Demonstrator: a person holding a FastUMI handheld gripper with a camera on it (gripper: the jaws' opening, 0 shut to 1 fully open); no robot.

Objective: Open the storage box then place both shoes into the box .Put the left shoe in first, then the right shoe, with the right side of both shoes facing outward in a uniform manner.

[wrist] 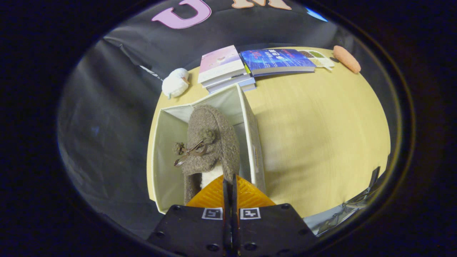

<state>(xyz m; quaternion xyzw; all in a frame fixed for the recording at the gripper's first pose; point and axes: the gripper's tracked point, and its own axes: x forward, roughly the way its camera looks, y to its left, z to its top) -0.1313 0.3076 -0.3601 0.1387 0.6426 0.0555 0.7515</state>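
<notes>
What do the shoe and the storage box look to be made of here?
Shoe: fuzzy, nubby grey-brown fabric, probably boucle wool or fleece, with pompoms and a pale lining. Storage box: thin matte off-white walls, likely fabric over board. The tongs are closed on the shoe's heel edge.

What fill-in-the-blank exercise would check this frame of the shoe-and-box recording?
1. The tool has its fingers closed on the heel edge of the fuzzy grey ____.
2. The shoe hangs inside the open white storage ____.
3. The storage box stands on a wooden ____.
4. Beyond the box, on the table, lies a stack of ____.

Missing words: shoe; box; table; books
</notes>
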